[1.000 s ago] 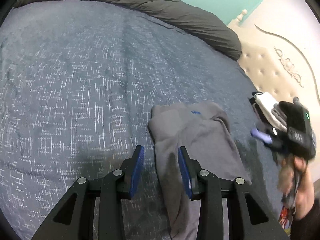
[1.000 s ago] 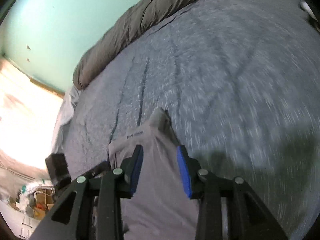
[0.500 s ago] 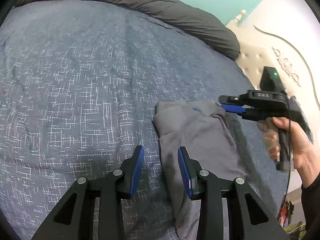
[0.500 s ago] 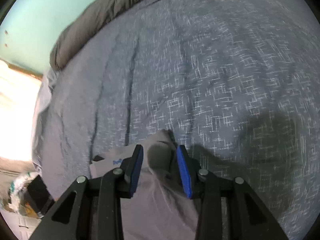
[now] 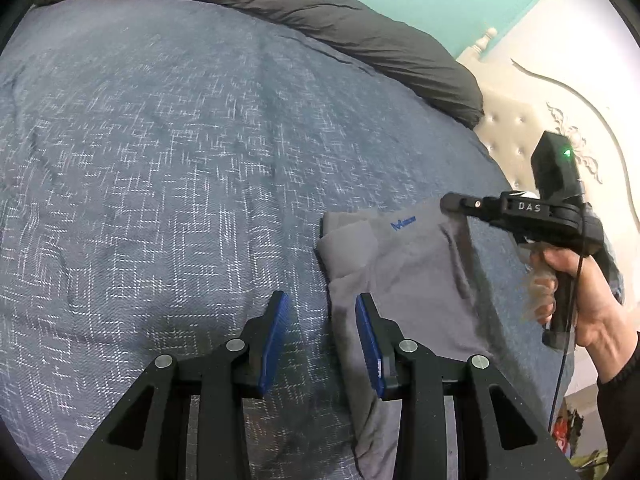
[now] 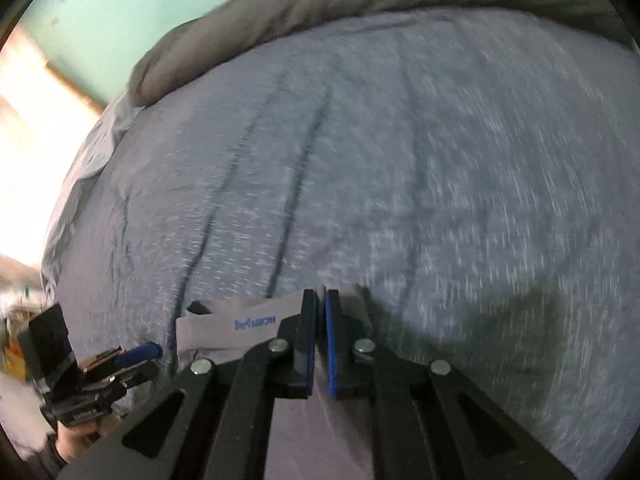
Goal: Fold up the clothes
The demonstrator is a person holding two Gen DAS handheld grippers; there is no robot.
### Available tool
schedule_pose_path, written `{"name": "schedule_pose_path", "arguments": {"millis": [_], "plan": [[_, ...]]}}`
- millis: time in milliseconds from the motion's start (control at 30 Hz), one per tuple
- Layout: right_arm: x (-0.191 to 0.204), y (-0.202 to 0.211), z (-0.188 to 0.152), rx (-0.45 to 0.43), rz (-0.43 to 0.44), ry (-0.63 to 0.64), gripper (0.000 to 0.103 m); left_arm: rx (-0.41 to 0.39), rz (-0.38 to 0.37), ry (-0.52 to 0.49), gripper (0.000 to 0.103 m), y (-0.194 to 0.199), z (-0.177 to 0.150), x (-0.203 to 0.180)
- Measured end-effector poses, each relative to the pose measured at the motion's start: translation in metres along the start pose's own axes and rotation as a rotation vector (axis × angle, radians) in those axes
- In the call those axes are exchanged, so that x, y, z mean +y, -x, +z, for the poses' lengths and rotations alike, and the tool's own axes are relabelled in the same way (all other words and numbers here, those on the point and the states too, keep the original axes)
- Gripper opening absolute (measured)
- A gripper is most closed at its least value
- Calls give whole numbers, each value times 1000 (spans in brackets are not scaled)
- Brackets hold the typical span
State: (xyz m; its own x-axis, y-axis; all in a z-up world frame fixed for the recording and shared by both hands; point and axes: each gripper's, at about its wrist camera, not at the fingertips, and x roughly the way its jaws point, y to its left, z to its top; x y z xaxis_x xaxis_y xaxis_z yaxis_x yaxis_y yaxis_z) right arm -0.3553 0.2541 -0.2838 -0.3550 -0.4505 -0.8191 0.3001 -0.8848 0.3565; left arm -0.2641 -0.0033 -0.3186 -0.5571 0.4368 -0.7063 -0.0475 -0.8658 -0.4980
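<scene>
A grey garment (image 5: 404, 276) with a small blue logo lies folded lengthwise on the blue-grey bedspread (image 5: 160, 168). My left gripper (image 5: 320, 336) hangs just over the garment's left edge, open, its blue pads pressing on nothing. My right gripper (image 5: 450, 203), held in a hand (image 5: 592, 300), is at the garment's far right corner. In the right wrist view that gripper (image 6: 320, 300) is shut, and a thin fold of the garment (image 6: 240, 326) near the logo is pinched between its pads. The left gripper (image 6: 140, 354) shows at the lower left there.
A rolled dark grey duvet (image 5: 360, 28) lies along the bed's far edge below a teal wall. A cream tufted headboard (image 5: 516, 132) stands at the right. The bedspread (image 6: 440, 160) stretches wide beyond the garment. Colourful clutter (image 5: 568, 428) sits off the bed at the lower right.
My right gripper swung in over the garment's far corner and its jaws went from open to shut on the cloth. My left gripper stayed where it was, still open.
</scene>
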Motion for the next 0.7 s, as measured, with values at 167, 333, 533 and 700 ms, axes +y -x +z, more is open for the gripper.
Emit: {"name": "schedule_pose_path", "arguments": {"millis": [167,333,533,700], "plan": [[1,-19,9,36,-39,79,4,4,-4,0,38,-1,-1,0],[-21,-31,5,50,-55,86,4,6,-3,15,38,-1,-1,6],[-31,-30,3,25,-31,25,8,4,-2,19,38,-1,-1,5],[-36,-21,3,-10,-9,-12,10,12,-5,20,38,-5,-1,2]]}}
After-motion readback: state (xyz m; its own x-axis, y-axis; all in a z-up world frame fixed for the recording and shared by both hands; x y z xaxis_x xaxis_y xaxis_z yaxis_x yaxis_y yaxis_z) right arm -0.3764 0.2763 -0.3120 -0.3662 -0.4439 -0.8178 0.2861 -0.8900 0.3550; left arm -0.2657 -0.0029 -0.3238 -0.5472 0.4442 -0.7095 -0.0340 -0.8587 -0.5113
